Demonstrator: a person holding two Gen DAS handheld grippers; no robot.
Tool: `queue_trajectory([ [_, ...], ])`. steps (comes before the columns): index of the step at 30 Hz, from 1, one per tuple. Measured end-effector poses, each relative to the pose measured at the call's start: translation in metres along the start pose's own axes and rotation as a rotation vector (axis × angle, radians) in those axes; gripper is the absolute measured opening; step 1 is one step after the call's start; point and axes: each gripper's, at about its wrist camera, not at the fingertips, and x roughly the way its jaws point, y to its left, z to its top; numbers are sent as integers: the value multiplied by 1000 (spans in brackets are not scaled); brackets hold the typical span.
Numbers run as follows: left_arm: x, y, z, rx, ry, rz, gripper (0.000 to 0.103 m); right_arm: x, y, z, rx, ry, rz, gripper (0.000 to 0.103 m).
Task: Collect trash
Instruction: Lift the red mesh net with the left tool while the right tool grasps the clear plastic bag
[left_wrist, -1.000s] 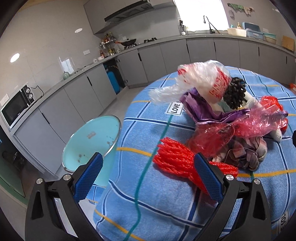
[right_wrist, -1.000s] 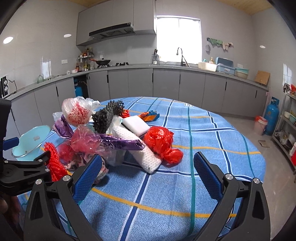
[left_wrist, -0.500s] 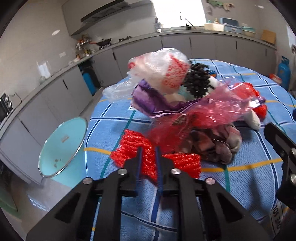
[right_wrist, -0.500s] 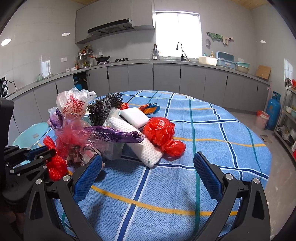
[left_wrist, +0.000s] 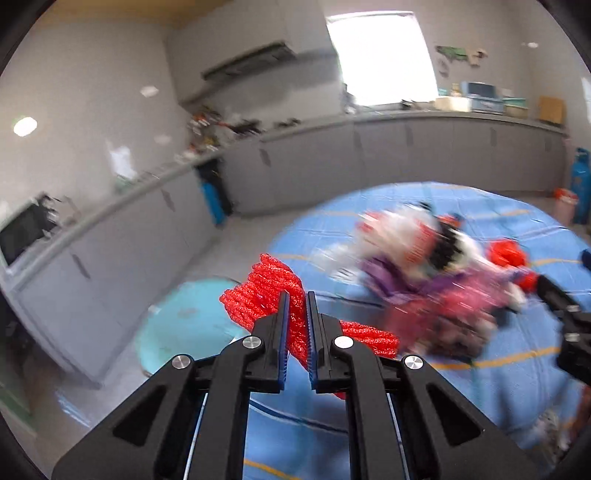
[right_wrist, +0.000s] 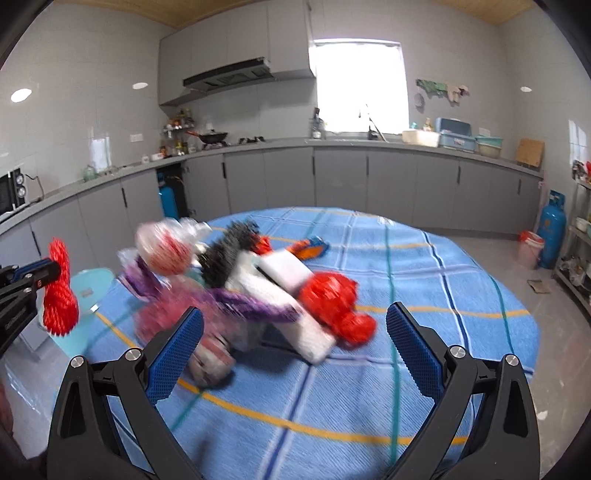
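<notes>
My left gripper (left_wrist: 296, 299) is shut on a red foam net (left_wrist: 264, 295) and holds it in the air off the table's left edge, over a light blue trash bin (left_wrist: 184, 325). In the right wrist view the net (right_wrist: 59, 295) hangs at the far left above the bin (right_wrist: 86, 284). A blurred trash pile (right_wrist: 240, 288) of plastic bags, a purple wrapper, white foam and a red bag lies on the blue checked tablecloth (right_wrist: 406, 314). My right gripper (right_wrist: 295, 350) is open and empty in front of the pile.
Grey kitchen cabinets (right_wrist: 332, 184) run along the back and left walls. A blue gas cylinder (right_wrist: 552, 229) and a small bucket (right_wrist: 530, 247) stand on the floor at the right. An orange and blue wrapper (right_wrist: 310, 248) lies behind the pile.
My left gripper closed on the red foam net, lifted it off the table and carried it left toward the bin. The right gripper stayed open and barely moved.
</notes>
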Motion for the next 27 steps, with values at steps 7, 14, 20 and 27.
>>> queue_trajectory([
  [7,29,29,11,-69,24,86,9,21,37,44,-50,-35,88,76],
  [14,37,41,15,-88,14,126,9,48,74,66,-86,-21,141,76],
  [20,44,53,10,-99,23,142,9,72,97,71,-138,15,132,76],
  [27,55,64,5,-100,51,131,9,93,103,57,-169,120,144,38],
])
